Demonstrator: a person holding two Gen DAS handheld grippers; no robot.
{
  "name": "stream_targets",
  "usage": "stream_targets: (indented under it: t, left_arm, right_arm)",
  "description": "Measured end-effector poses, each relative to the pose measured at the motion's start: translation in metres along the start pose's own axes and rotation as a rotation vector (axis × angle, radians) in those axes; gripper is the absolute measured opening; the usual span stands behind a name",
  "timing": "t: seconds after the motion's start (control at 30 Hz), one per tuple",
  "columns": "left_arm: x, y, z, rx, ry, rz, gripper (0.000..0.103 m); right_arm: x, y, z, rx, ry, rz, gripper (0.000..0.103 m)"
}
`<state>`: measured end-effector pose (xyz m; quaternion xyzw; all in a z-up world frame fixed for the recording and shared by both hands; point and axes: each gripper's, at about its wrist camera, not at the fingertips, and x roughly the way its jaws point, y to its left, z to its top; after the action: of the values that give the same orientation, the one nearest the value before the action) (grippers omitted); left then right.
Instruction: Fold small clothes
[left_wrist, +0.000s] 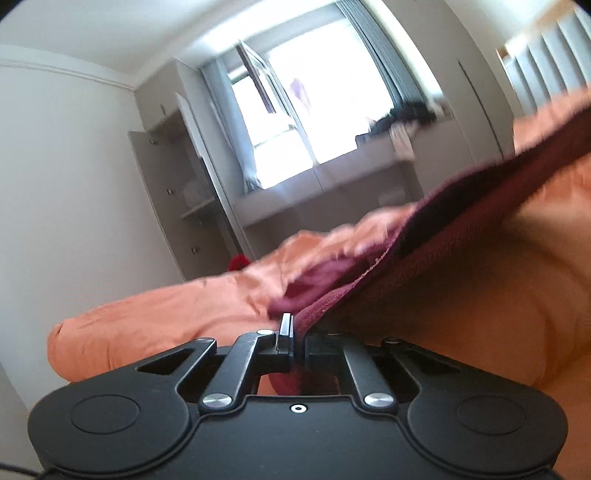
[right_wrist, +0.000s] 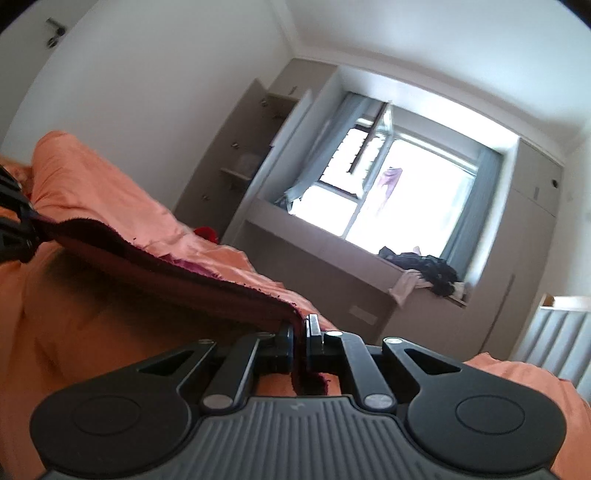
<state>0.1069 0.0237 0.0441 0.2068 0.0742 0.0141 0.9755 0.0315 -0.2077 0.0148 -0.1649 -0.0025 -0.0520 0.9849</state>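
A dark maroon garment (left_wrist: 461, 206) hangs stretched above an orange bedspread (left_wrist: 155, 317). My left gripper (left_wrist: 295, 328) is shut on one corner of it, and the cloth runs up and away to the right edge of the left wrist view. In the right wrist view my right gripper (right_wrist: 299, 328) is shut on another corner of the same maroon garment (right_wrist: 155, 266), which stretches leftward. At its far end, the left gripper (right_wrist: 18, 229) shows at the left edge, pinching the cloth. A fold of the garment lies on the bed beneath.
The orange bedspread (right_wrist: 110, 199) is rumpled into ridges. Beyond it stand an open wardrobe (right_wrist: 255, 155), a bright window (right_wrist: 399, 199) and a window seat with dark clothes (right_wrist: 428, 269) piled on it. A small red object (left_wrist: 240, 263) sits behind the bed.
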Motion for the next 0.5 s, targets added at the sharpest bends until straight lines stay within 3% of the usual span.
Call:
stream_targets:
  t: [0.2, 0.5]
  left_arm:
    - [-0.063, 0.017, 0.036, -0.020, -0.132, -0.039, 0.004]
    - [-0.158, 0.050, 0.075, -0.036, -0.224, -0.141, 0.004]
  right_arm:
    - [-0.052, -0.019, 0.012, 0.034, -0.081, -0.088, 0.004]
    - [-0.166, -0.040, 0.050, 0.049, -0.179, -0.143, 0.005]
